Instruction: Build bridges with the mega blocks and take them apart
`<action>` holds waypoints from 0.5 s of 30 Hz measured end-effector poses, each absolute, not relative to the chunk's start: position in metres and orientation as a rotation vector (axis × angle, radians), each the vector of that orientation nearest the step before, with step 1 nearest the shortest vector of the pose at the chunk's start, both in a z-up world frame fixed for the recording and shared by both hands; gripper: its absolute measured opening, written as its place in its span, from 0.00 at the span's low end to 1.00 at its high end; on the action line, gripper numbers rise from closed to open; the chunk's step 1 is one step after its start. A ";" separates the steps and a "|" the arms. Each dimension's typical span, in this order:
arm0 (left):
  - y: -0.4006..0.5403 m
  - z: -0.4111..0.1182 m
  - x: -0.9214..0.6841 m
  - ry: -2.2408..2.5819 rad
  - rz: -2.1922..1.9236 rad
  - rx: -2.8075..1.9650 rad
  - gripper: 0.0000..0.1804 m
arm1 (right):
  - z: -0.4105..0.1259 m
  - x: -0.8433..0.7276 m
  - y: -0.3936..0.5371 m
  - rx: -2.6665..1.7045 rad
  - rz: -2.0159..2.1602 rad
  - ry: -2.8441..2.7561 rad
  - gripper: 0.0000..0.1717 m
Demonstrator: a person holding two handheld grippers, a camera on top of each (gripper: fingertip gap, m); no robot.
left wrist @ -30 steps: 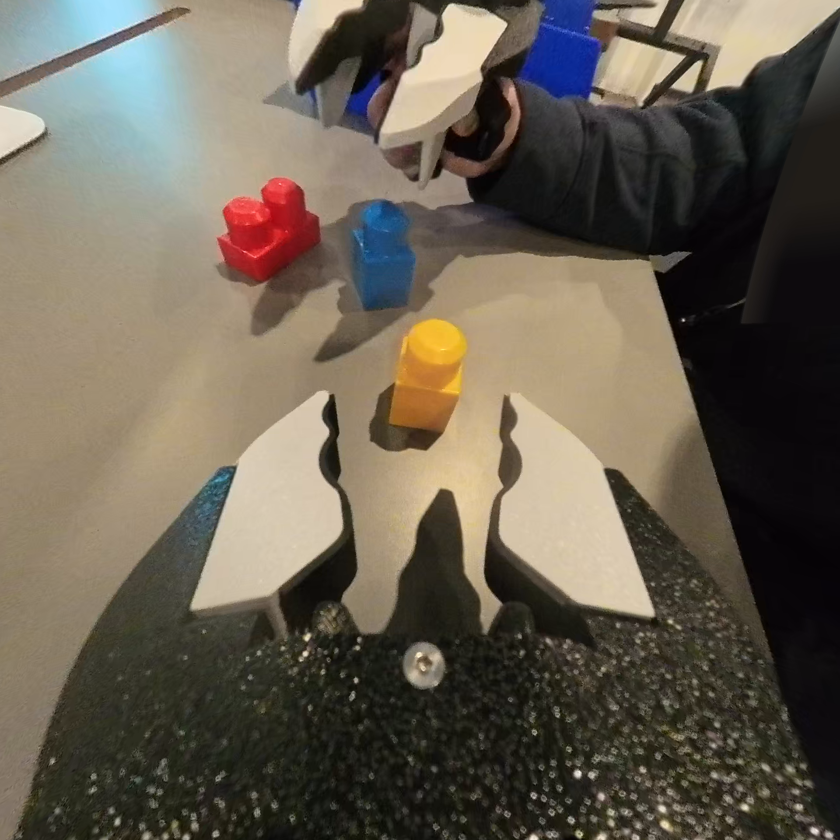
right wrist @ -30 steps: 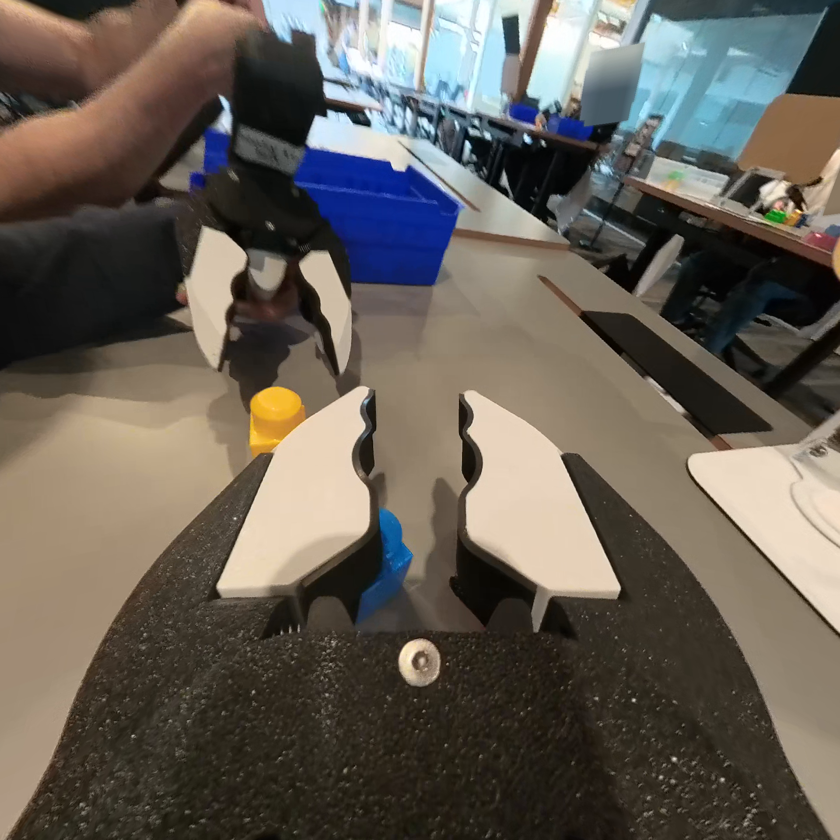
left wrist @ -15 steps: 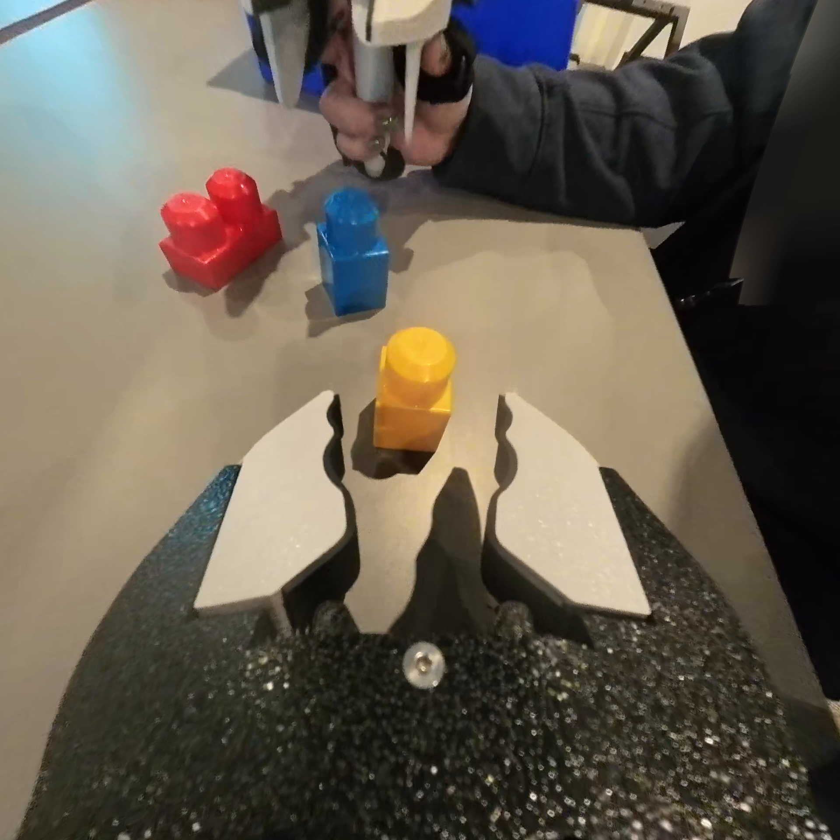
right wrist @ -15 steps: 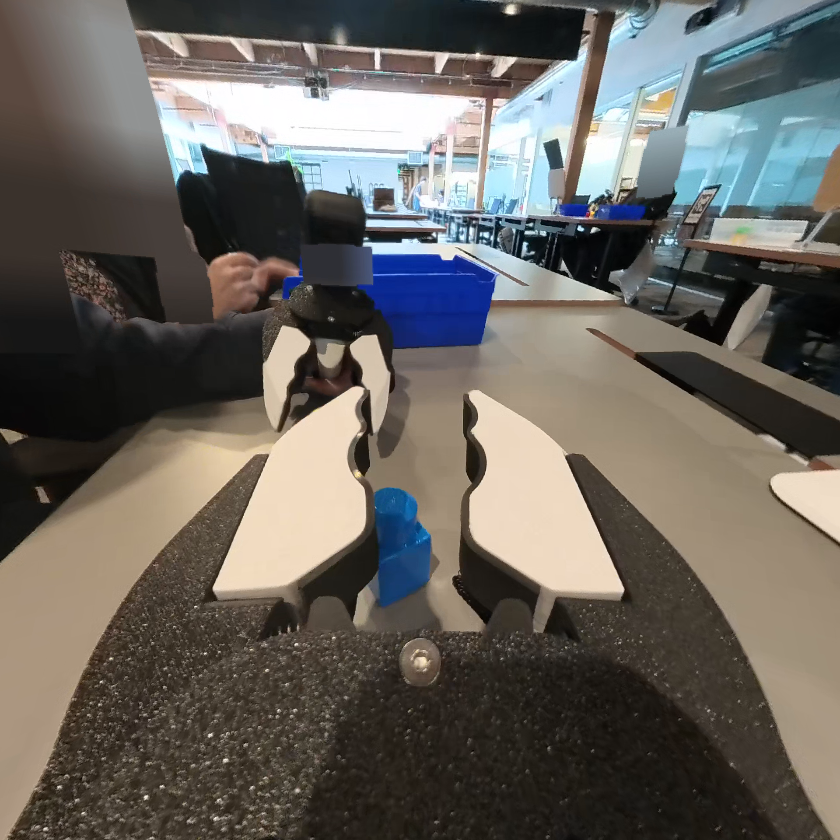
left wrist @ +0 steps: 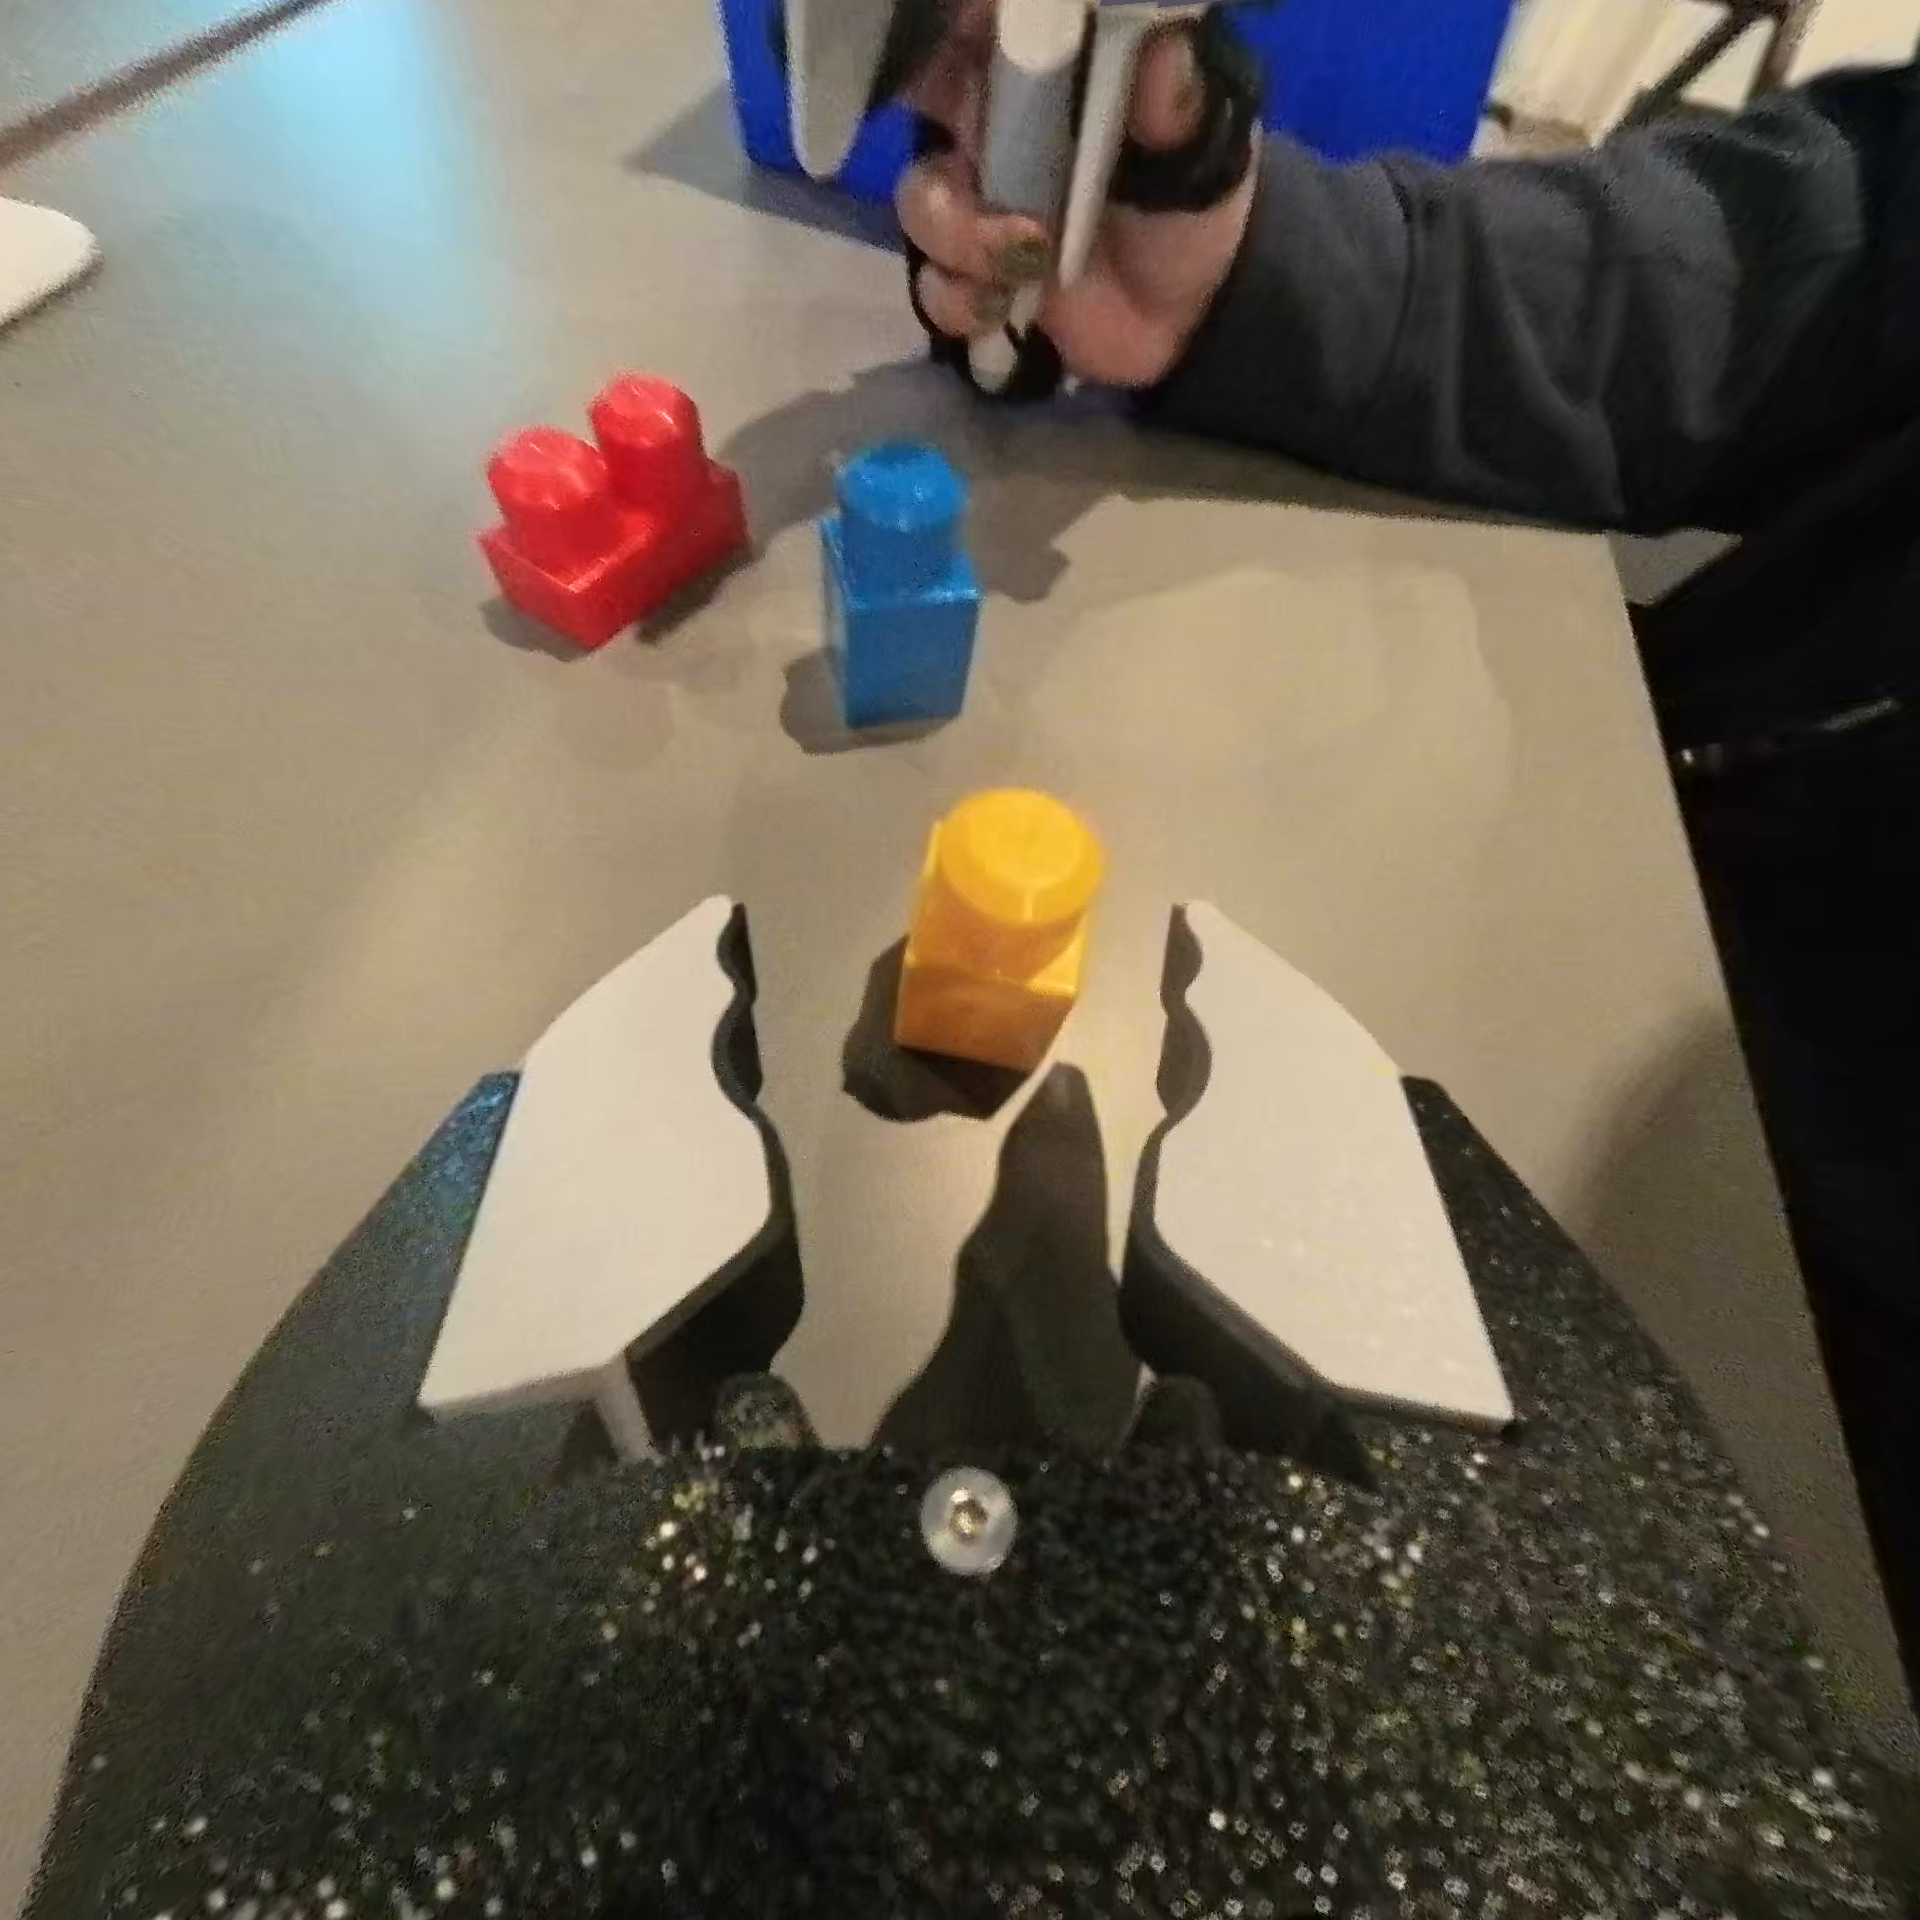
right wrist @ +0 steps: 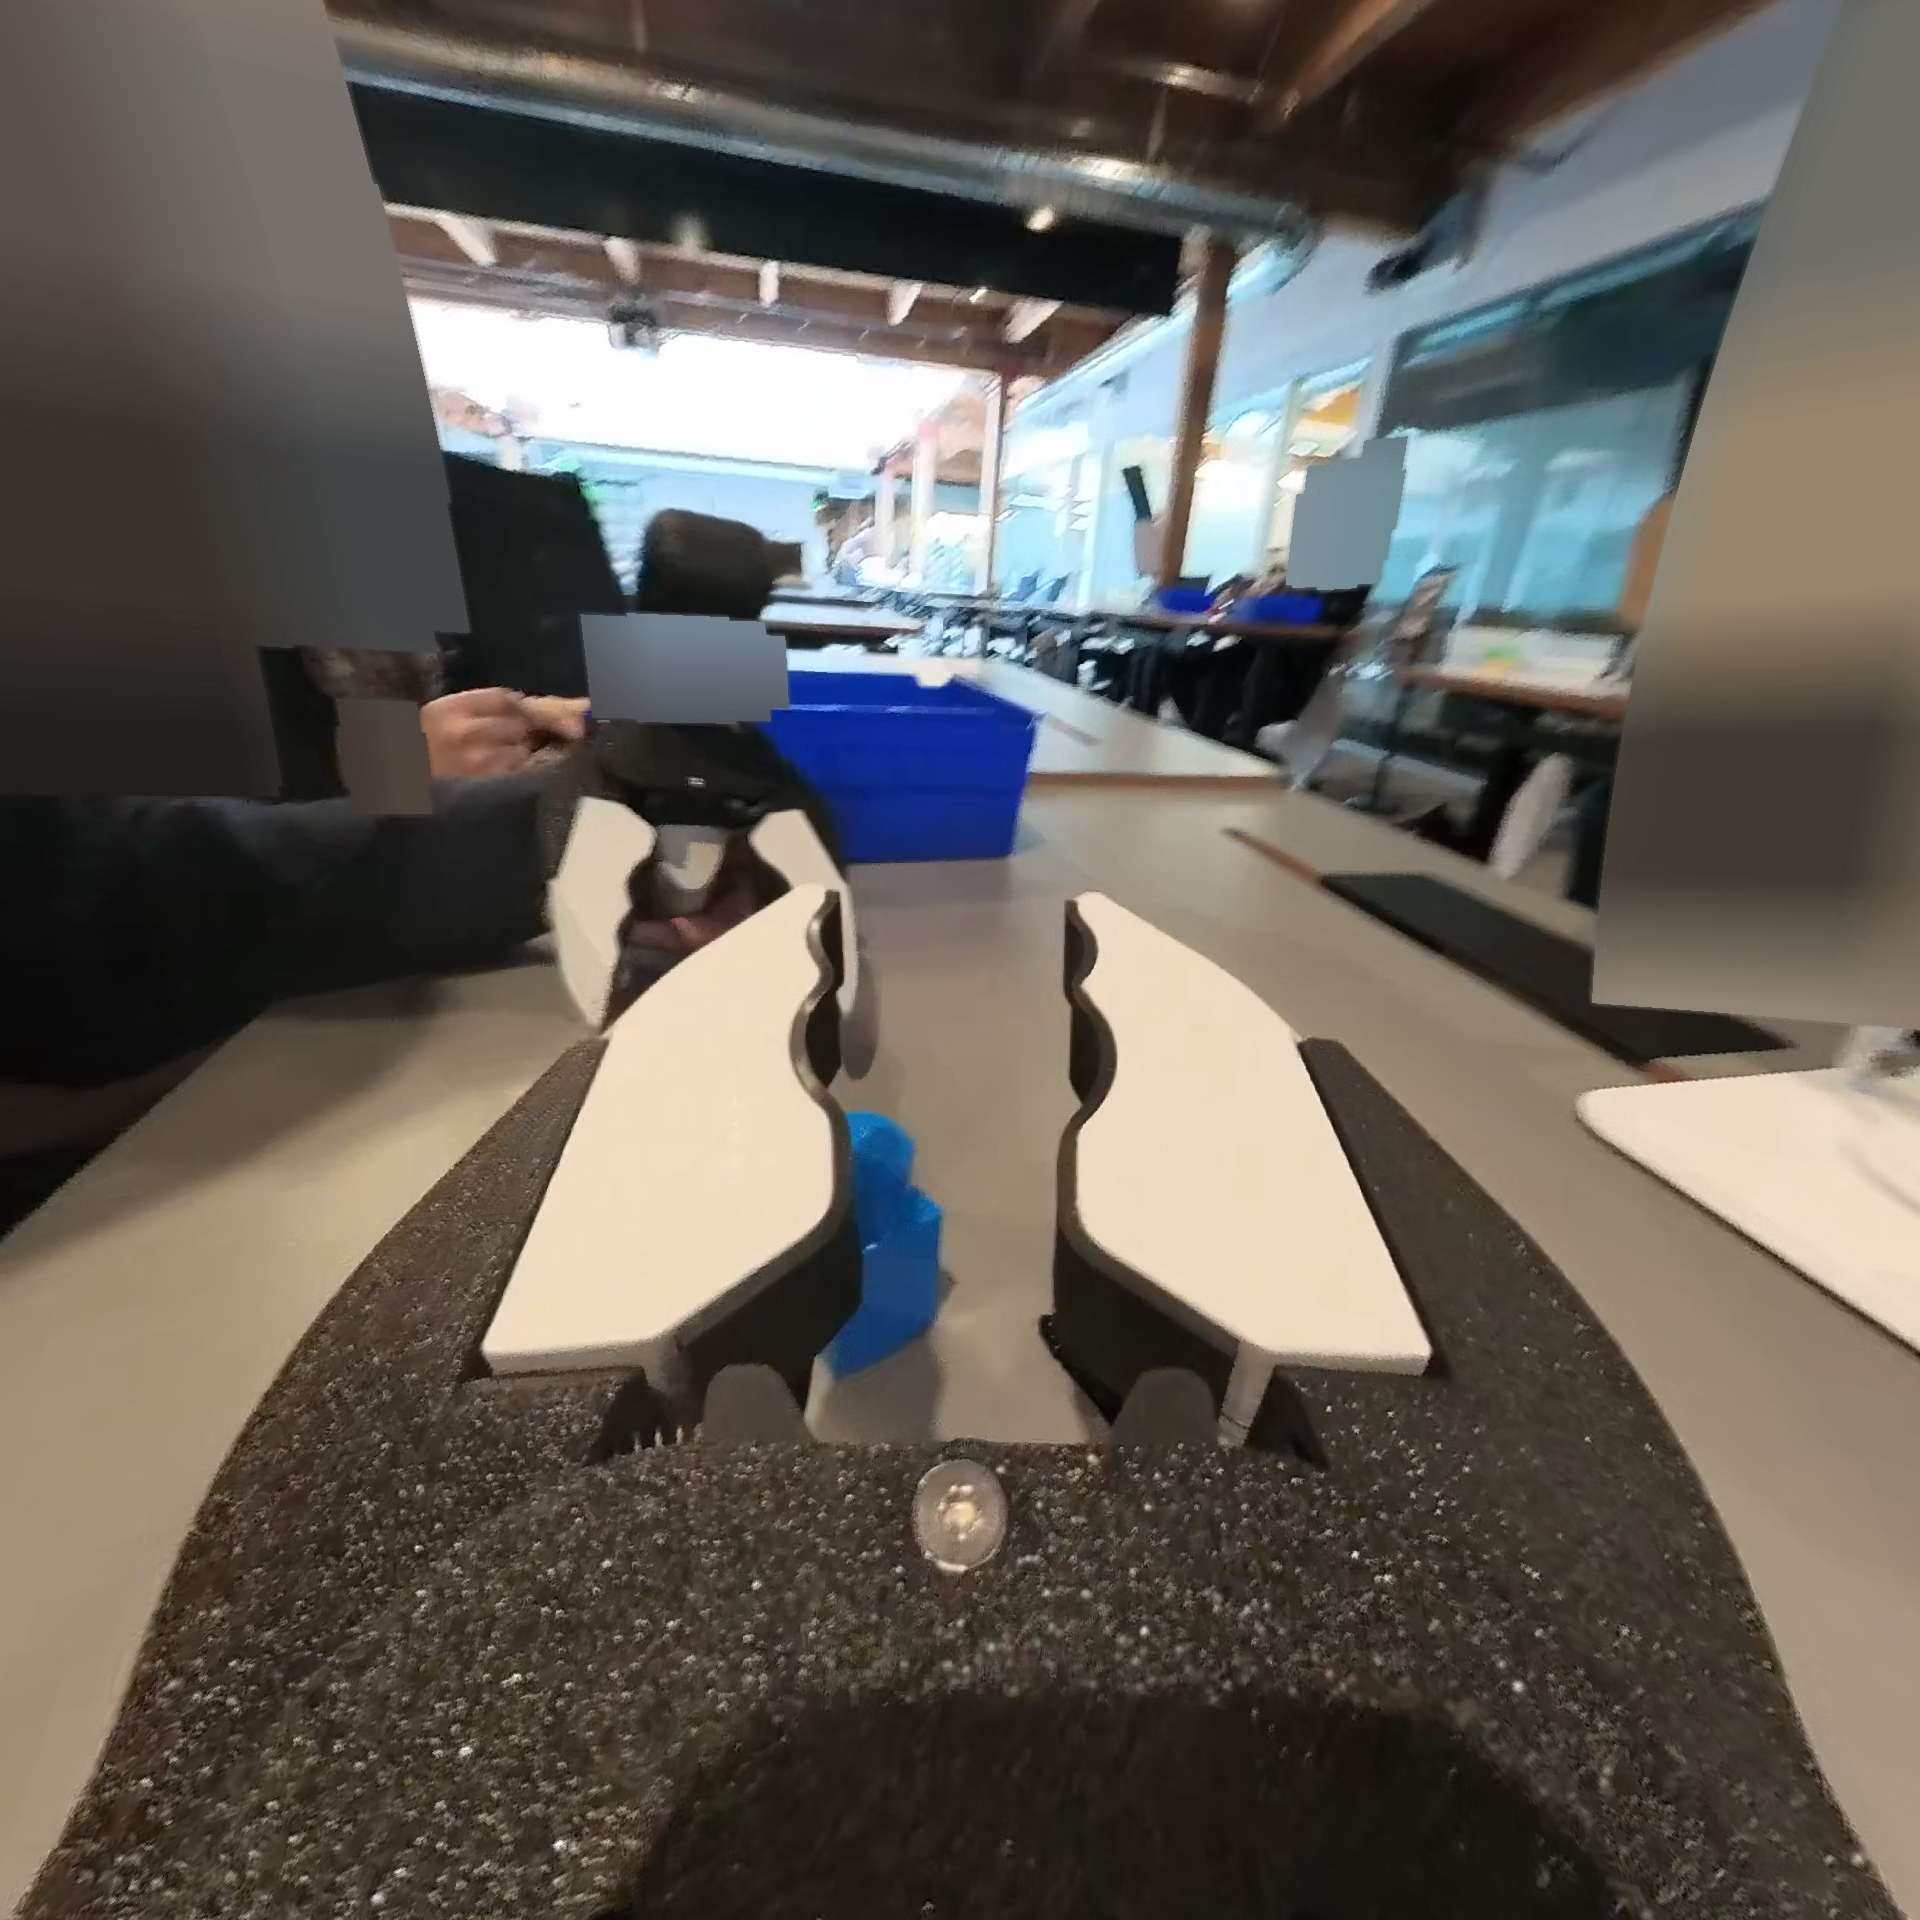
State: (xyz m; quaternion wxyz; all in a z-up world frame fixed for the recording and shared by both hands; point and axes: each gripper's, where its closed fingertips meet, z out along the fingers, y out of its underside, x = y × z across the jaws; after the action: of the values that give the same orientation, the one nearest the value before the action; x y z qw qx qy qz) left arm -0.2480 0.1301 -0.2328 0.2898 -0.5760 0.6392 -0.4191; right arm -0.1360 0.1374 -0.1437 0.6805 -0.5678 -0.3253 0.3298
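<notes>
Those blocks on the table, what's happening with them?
A person holds a gripper in each hand. The left gripper is open around the yellow block without touching it. The right gripper is open too, low beside the blue block. The red block sits alone on the table. All three blocks stand apart, unjoined.
</notes>
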 end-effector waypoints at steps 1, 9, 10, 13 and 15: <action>0.131 -0.228 -0.245 1.667 -1.117 -1.537 0.41 | -0.143 -0.134 0.137 -1.266 0.724 -0.716 0.23; 0.130 -0.180 -0.242 1.190 -1.468 -1.576 0.45 | -0.148 -0.131 0.141 -1.261 0.633 -0.703 0.24; 0.135 -0.173 -0.244 1.088 -1.507 -1.577 0.45 | -0.148 -0.131 0.141 -1.257 0.620 -0.707 0.24; 0.150 -0.160 -0.255 0.848 -1.530 -1.582 0.46 | -0.149 -0.132 0.141 -1.260 0.617 -0.717 0.24; 0.153 -0.153 -0.262 0.738 -1.565 -1.553 0.46 | -0.149 -0.132 0.141 -1.259 0.612 -0.719 0.24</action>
State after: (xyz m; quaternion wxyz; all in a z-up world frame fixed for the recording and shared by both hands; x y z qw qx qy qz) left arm -0.2622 0.1531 -0.1534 0.3969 -0.6132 0.2915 -0.6176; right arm -0.1320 0.1411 -0.1488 0.7061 -0.5664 -0.3237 0.2754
